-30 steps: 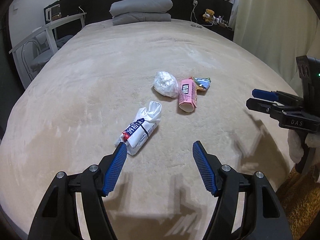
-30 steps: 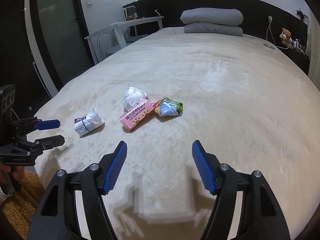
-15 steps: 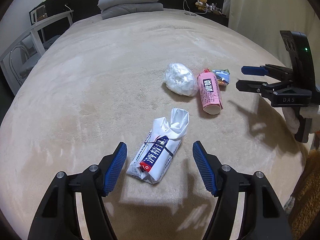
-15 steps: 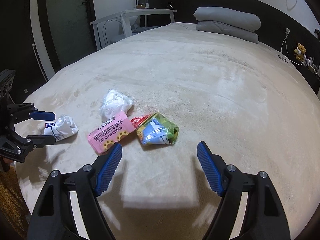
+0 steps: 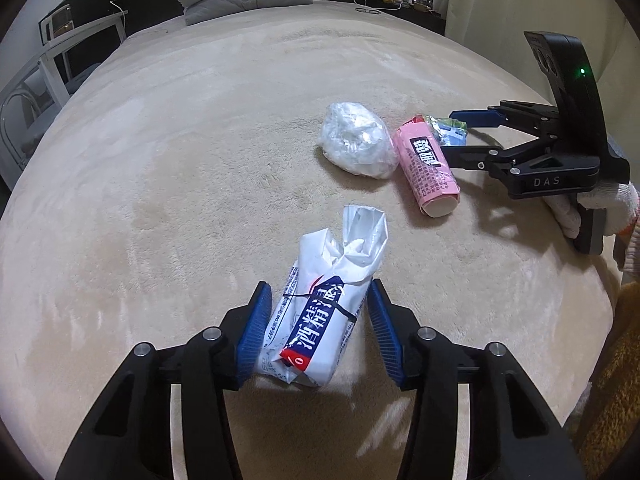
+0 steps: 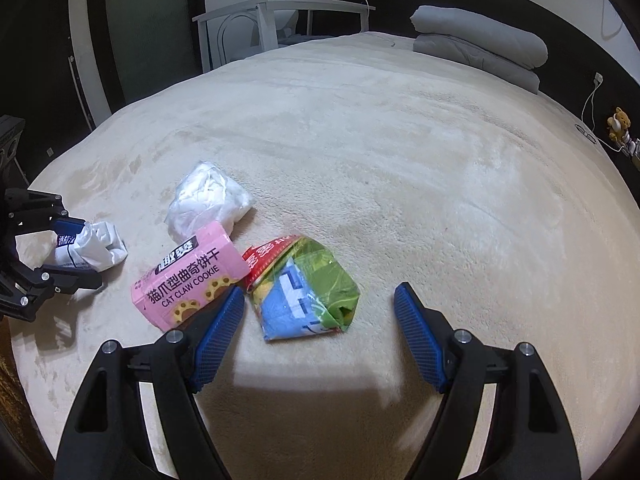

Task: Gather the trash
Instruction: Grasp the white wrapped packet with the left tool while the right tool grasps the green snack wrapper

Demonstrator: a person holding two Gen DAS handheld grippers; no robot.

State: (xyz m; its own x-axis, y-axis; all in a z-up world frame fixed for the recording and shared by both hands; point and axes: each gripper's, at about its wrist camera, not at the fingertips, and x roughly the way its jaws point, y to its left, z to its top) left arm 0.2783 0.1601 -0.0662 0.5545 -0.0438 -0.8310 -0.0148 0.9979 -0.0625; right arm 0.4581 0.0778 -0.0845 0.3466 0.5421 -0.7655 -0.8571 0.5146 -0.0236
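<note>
Trash lies scattered on the beige bed (image 5: 168,152): a white wipes packet (image 5: 320,320), a pink cookie box (image 6: 188,276), a crumpled clear bag (image 6: 208,200) and a green-blue wrapper (image 6: 308,292). The left gripper (image 5: 320,332) is closing, its jaws straddling the wipes packet, left pad (image 5: 254,336) touching, right pad contact unclear. The right gripper (image 6: 320,332) is released, straddling the wrapper without touching. The wrapper's far end hides behind the cookie box.
</note>
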